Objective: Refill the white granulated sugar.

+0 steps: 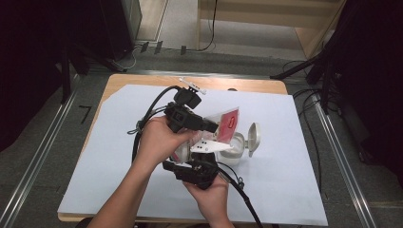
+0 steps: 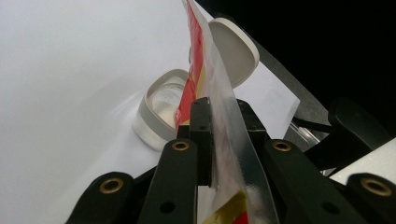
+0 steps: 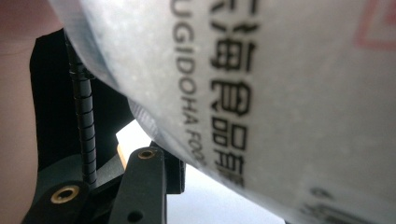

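Scene: we are working at a worktop (image 1: 119, 156) covered by a white sheet, one gripper in each hand, both raised together near its middle.
Left tongs (image 2: 219, 109): they are clamping the upper edge of a clear plastic bag (image 2: 212, 84) with red and yellow print; the film is passing tightly between the jaws.
Right tongs (image 1: 202, 151): they are sitting under the bag's body; in the right gripper view the bag (image 3: 261, 93) is pressing close over one jaw, but we cannot tell whether they are gripping it.
Bag position: we are holding it tilted in the air just above and beside the open white container (image 1: 236, 148).
Container: it is standing on the sheet with its hinged lid (image 1: 254, 137) flipped open to the far side.
Risk, spill: the bag's mouth is looking only loosely lined up with the opening, so contents may be landing on the sheet.
Risk, slip: the slick film may be sliding out of the left tongs under the bag's weight.
Risk, knock: the bag or tongs may be nudging the light container over.
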